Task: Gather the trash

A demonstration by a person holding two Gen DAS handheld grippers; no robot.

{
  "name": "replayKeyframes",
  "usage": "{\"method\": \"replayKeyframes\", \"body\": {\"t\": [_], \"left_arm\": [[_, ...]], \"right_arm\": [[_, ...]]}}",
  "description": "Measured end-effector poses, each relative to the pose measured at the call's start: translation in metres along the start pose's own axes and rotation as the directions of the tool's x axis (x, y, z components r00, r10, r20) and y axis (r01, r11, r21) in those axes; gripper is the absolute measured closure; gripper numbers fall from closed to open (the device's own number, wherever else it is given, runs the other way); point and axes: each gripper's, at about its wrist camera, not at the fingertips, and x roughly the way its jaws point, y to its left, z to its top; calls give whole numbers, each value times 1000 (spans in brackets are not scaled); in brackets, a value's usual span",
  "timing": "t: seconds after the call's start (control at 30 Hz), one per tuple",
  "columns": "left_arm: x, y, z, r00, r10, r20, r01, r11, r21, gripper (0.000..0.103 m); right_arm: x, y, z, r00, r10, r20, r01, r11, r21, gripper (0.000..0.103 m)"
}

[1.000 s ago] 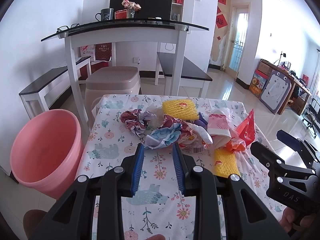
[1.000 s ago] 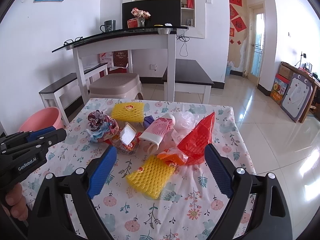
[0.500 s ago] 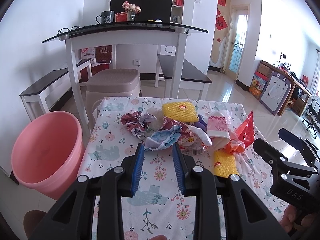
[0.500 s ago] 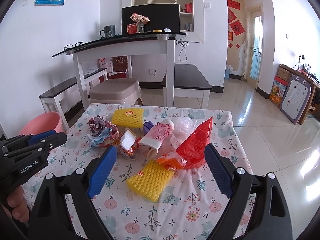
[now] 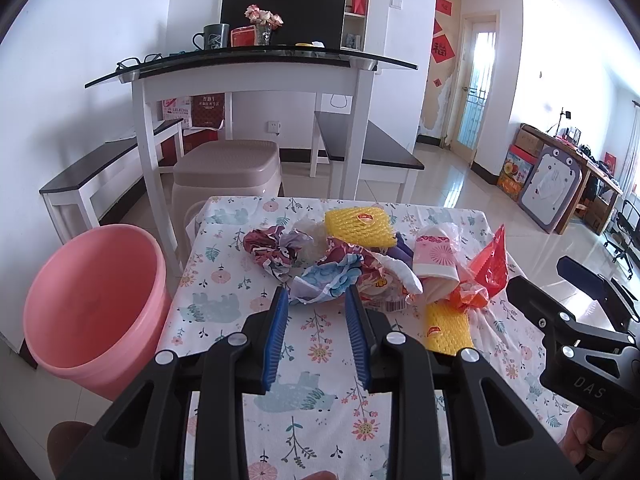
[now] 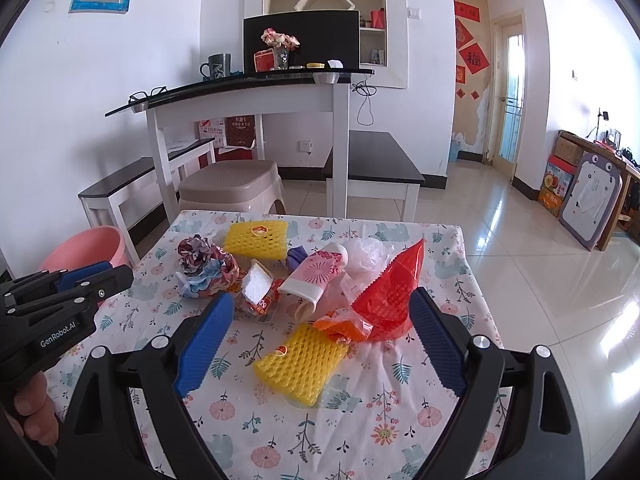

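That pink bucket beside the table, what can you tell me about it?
The pink bucket is a round, smooth, plastic-looking tub, wide at the rim and narrowing downward. It stands upright on the tiled floor, just off the left edge of the table, mouth open. What shows of its inside looks empty. In the right wrist view only its rim peeks out behind the left gripper.

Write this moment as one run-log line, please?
stage: before first pick | left tongs: open, empty, near crumpled wrapper | right tongs: open, empty, above yellow foam net | pink bucket: beside table
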Motion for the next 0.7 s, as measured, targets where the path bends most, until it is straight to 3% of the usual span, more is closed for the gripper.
{"method": "replayKeyframes", "body": {"t": [0.7], "left_arm": [[-2, 0, 1, 1000, -2, 5, 2, 1000, -1, 75]], "right_arm": [[0, 0, 0, 1000, 0, 3, 0, 1000, 0, 13]]}}
